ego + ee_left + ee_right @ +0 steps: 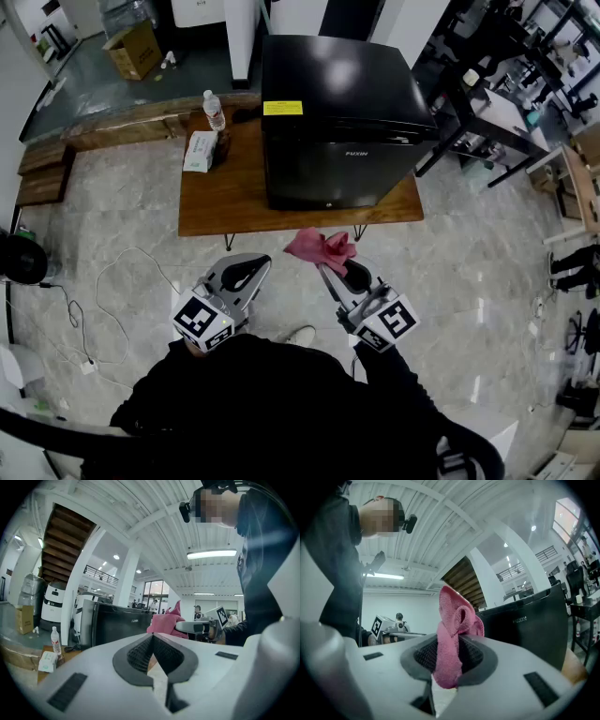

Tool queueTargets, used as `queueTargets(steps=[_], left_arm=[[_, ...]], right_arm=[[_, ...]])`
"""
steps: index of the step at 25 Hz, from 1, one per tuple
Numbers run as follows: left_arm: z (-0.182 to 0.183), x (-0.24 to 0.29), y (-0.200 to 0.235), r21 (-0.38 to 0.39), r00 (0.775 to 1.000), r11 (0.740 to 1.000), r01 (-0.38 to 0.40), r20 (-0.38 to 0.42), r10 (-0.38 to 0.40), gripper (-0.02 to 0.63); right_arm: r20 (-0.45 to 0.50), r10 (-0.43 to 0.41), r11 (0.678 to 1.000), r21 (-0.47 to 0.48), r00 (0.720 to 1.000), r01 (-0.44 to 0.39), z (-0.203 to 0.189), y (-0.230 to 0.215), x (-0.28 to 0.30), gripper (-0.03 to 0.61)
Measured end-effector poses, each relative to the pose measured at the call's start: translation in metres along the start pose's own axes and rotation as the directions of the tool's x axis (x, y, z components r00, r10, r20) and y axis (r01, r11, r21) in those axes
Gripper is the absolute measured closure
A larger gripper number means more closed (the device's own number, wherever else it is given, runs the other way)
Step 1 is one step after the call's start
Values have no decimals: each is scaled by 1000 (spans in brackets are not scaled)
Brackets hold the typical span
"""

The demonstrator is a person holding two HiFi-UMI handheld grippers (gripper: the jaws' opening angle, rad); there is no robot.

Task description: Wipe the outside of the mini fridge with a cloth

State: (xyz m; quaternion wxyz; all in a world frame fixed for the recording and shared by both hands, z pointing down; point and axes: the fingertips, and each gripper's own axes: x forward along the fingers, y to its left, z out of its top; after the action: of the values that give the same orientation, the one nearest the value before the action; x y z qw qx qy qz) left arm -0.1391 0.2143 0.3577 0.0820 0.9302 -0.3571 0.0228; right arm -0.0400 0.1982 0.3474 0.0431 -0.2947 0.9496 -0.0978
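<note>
A black mini fridge point(339, 122) stands on a low wooden table point(225, 202), its door facing me; it also shows as the black fridge point(119, 625) and the fridge point(525, 625) in the gripper views. My right gripper point(330, 264) is shut on a pink cloth point(322, 248), held in front of the table edge, a short way from the fridge door. The pink cloth point(452, 634) bunches up between the jaws. My left gripper point(246, 272) hangs beside it to the left, shut with nothing in it point(152, 656).
On the table's left side lie a water bottle point(215, 111) and a white tissue pack point(200, 151). A white cable point(112, 300) trails over the marble floor at left. A cardboard box point(134, 49) stands far back. Desks and chairs crowd the right.
</note>
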Motion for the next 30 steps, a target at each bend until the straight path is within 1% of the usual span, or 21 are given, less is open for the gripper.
queueTargets(steps=[6, 9, 13, 15, 17, 19, 21, 23, 26, 30], left_arm=[[3, 24, -43, 12, 998, 999, -50, 36, 50, 607], [4, 30, -57, 18, 996, 997, -73, 46, 72, 607], [8, 41, -68, 33, 994, 995, -91, 57, 89, 607], [10, 44, -70, 41, 993, 994, -104, 60, 101, 607], [12, 45, -67, 44, 991, 991, -124, 58, 121, 607], [14, 46, -59, 51, 988, 988, -146, 65, 143, 607], [17, 52, -44, 72, 983, 983, -169, 77, 164, 607], [19, 60, -23, 88, 977, 976, -200, 86, 193, 607], [23, 74, 15, 99, 967, 965, -243, 102, 233, 607], [26, 89, 58, 116, 964, 961, -250, 118, 237, 607]], right_arm=[[-13, 58, 998, -12, 998, -58, 4, -5, -41, 491], [5, 90, 996, -9, 996, -90, 9, -4, -53, 491], [12, 115, 993, -32, 993, -115, 14, -5, -63, 491], [11, 115, 993, -42, 993, -114, 14, -8, -64, 489], [0, 83, 994, -68, 997, -82, 12, -16, -61, 488], [-8, 44, 994, -103, 999, -45, 11, -25, -52, 485], [-12, 38, 991, -131, 999, -39, 8, -30, -35, 485], [-18, 38, 988, -151, 999, -40, 3, -36, -13, 485], [-15, 2, 983, -186, 1000, -5, 3, -54, 25, 483], [-25, -56, 978, -201, 998, 50, 2, -81, 79, 483]])
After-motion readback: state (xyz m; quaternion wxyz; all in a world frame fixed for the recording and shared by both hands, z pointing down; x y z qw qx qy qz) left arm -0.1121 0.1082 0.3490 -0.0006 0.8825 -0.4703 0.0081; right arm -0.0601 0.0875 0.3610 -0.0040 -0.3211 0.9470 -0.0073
